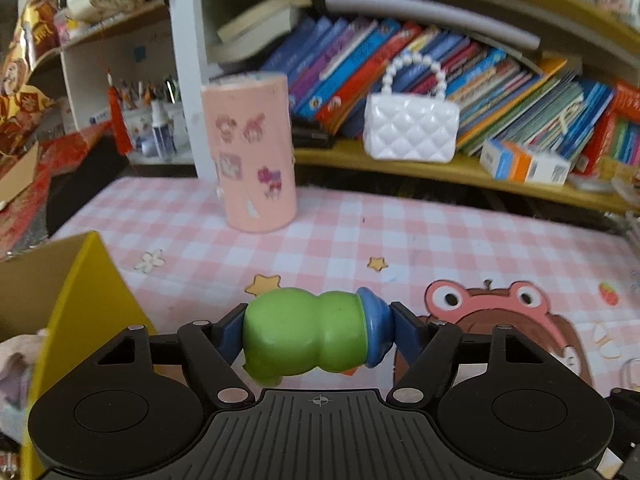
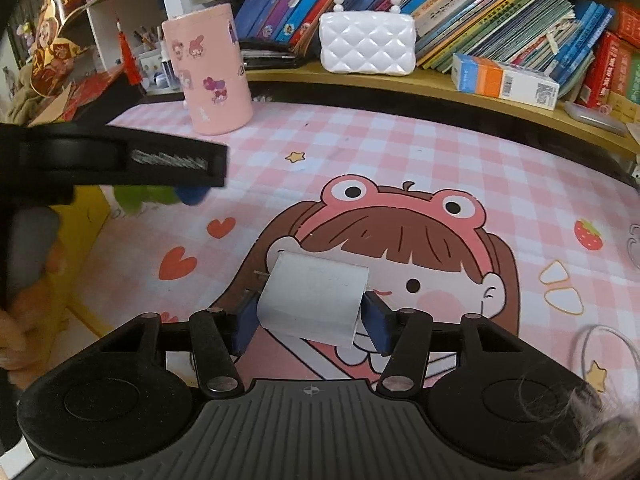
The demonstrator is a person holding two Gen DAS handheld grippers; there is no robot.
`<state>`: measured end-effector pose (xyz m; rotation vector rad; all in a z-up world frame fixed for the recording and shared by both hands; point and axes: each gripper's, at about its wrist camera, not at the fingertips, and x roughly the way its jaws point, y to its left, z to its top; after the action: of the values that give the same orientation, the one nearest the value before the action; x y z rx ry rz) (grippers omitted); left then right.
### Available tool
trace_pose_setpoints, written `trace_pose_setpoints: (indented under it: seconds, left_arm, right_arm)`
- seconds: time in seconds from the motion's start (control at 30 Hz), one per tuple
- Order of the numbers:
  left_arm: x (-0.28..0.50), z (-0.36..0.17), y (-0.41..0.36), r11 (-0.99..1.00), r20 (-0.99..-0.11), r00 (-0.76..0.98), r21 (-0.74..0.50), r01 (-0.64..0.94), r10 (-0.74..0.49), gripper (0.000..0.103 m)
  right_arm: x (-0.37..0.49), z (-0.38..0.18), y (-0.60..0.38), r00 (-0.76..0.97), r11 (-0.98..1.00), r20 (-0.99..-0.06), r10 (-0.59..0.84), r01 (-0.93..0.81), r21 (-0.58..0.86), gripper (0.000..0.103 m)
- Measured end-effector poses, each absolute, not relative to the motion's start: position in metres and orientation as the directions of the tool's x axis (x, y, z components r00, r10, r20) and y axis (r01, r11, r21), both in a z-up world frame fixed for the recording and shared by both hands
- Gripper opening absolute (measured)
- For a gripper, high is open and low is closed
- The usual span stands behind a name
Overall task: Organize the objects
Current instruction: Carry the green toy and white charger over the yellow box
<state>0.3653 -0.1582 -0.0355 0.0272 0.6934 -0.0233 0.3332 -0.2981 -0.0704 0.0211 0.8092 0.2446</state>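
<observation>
A green gourd-shaped toy (image 1: 304,336) with a blue cap lies crosswise in my left gripper (image 1: 316,330). The blue pads (image 1: 230,332) press on both of its ends, and it hangs above the pink checked mat (image 1: 400,232). My right gripper (image 2: 312,326) is shut on a small white block (image 2: 316,300), one pad against each side, low over the cartoon girl printed on the mat (image 2: 400,152). In the right wrist view the green toy (image 2: 140,196) peeks out under the left tool's black housing (image 2: 120,156), at the left edge.
An open yellow box (image 1: 80,280) stands at the left, by a person's hand (image 2: 24,280). A pink sticker-covered canister (image 1: 252,152) stands at the mat's back. On the shelf behind sit a white quilted handbag (image 1: 412,128), leaning books (image 1: 500,80) and an orange-and-blue carton (image 1: 524,160).
</observation>
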Motion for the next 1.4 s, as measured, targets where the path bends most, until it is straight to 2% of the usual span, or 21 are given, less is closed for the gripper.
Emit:
trace_pose_setpoints:
  seconds: [0.4,0.7,0.97,1.4]
  left_arm:
    - [0.282,0.0,-0.144,0.996,-0.606,0.79,-0.057,0.074,-0.094,0.074]
    - [0.21,0.004,-0.118,0.992,-0.628,0.768,-0.108,0.071,-0.124,0.074]
    - [0.154,-0.013,-0.086,0.994,-0.676,0.73,-0.097,0.054,-0.106,0.074]
    - [0.093,-0.014,-0.04,0.998,-0.672,0.738,-0.058,0.023,-0.056,0.074]
  right_arm:
    - [0.27,-0.044,-0.306,0.686,0.975,-0.698,0.205,-0.209,0.081,0.052]
    - [0.213,-0.036,-0.299,0.667,0.981,-0.722,0.181,-0.177,0.082,0.052]
    - [0.167,-0.034,-0.272,0.646,0.981,-0.742,0.178,-0.171,0.087,0.052]
    - [0.119,-0.027,-0.213,0.628,0.957,-0.74,0.243,-0.278,0.078,0.052]
